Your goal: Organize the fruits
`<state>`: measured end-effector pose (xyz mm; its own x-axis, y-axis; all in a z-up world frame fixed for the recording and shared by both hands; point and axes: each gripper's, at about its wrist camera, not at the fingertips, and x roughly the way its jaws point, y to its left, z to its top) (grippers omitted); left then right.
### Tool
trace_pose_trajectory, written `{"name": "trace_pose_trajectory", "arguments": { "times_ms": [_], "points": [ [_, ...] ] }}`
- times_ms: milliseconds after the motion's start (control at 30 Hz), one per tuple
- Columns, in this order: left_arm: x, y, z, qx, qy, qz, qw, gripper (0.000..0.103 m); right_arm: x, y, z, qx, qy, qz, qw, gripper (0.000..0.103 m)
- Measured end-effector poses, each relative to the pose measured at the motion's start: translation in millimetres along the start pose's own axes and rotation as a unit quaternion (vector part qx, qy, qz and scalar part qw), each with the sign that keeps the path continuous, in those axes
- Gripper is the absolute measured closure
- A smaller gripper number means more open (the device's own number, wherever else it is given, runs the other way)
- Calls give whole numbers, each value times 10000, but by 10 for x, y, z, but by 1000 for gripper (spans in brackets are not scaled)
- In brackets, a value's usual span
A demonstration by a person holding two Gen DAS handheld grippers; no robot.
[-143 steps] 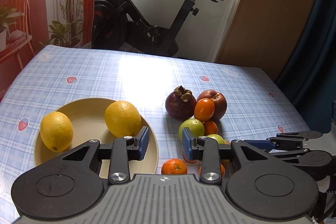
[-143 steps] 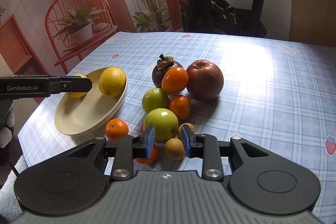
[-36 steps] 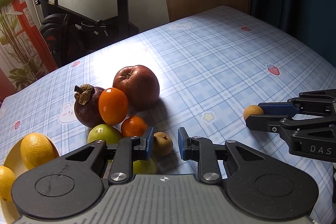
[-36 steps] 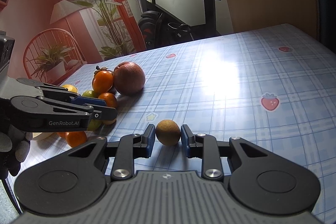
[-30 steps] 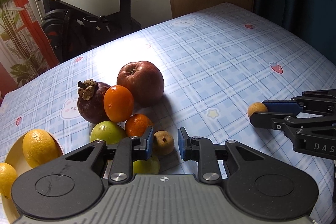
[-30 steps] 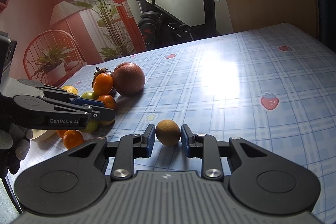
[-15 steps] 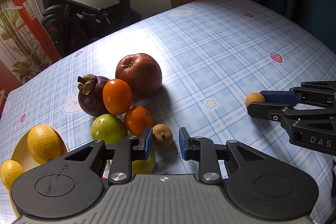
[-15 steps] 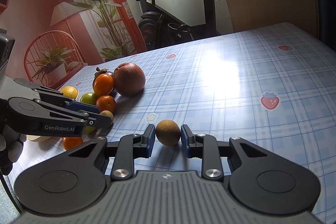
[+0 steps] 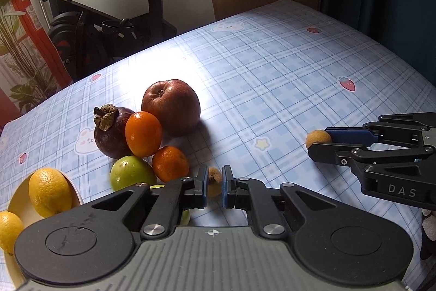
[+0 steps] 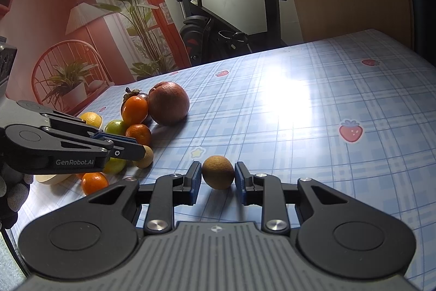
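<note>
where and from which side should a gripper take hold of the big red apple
Grip the red apple across its widest middle, coming from the open tablecloth side on its right in the left wrist view. Its stem dimple faces up, and the mangosteen and orange fruit crowd its left.

From the left wrist view, the cream plate (image 9: 16,205) runs off the left edge, and the gripper body covers its near side. The lemon (image 9: 9,228) at that edge is partly cropped. A second green fruit (image 9: 185,217) shows only as slivers behind the left gripper (image 9: 213,185). The small brown fruit (image 9: 214,180) between its blue pads is mostly hidden by them. At the right edge, a gloved hand (image 9: 428,233) is cut off. From the right wrist view, the mangosteen (image 10: 133,94) sits largely behind an orange fruit (image 10: 135,109).
</note>
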<state>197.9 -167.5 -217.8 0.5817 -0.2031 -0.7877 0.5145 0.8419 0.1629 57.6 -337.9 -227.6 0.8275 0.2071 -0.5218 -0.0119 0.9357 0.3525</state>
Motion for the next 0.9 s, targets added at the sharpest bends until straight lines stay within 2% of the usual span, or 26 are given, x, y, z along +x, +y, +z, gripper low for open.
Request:
{"name": "trace_pose_trajectory", "arguments": {
  "times_ms": [67, 233, 267, 333, 467, 633, 700, 800, 900],
  "points": [
    [2, 42, -4, -56, 41, -2, 10000, 82, 0, 3, -2, 4, 5, 6, 10000, 74],
    [-13, 102, 2, -132, 29, -21, 9999, 78, -6, -7, 0, 8, 3, 18, 10000, 74],
    [-15, 103, 4, -134, 37, 8, 9999, 75, -6, -6, 0, 8, 1, 18, 10000, 74],
    [-12, 101, 6, -126, 31, 73, 9999, 63, -6, -6, 0, 9, 1, 17, 10000, 74],
    [4, 70, 11, -126, 49, 4, 9999, 62, -12, -3, 2, 11, 1, 21, 10000, 74],
    [-9, 50, -6, -370, 6, -550, 9978, 62, -11, -1, 5, 19, 2, 18, 10000, 74],
    [-33, 34, -13, -406, -94, -654, 9970, 62, -12, -2, 8, 16, 3, 20, 10000, 74],
    [-114, 46, -4, -454, -295, -608, 9967, 62, -12, -2, 7, 23, 5, 23, 10000, 74],
    [-149, 65, 7, -312, -283, -306, 9986, 62, -15, 2, 1, 41, 4, 30, 10000, 74]
  ]
}}
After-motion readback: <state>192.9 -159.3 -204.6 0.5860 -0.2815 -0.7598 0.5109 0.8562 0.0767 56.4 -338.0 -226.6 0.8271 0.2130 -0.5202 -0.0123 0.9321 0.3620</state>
